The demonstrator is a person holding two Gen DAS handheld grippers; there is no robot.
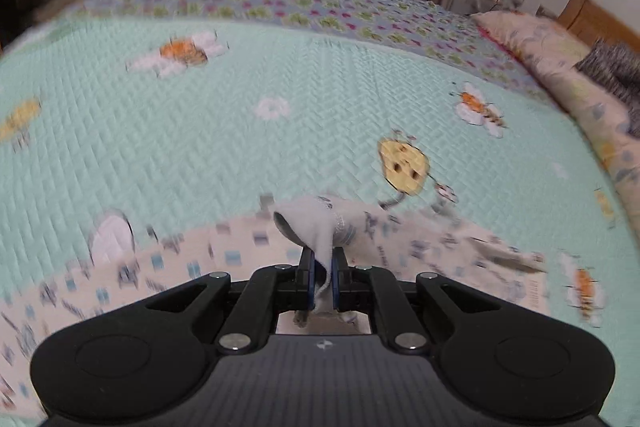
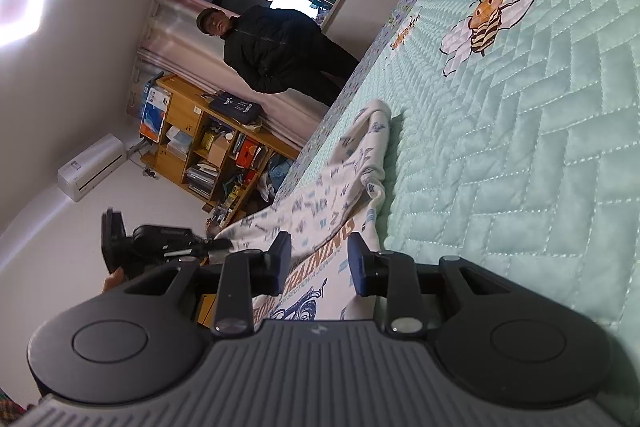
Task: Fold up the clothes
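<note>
Bedding first: a mint quilted bedspread carries the garment, a white printed top spread near the bed's edge, soft, light and limp, so it will likely sag and drag wherever it is unsupported. Hems and sleeve ends look the safest holds. The left gripper is clenched on a bunched cuff or edge lifted off the quilt. The right gripper stands parted, lying over the printed front, pinching nothing.
</note>
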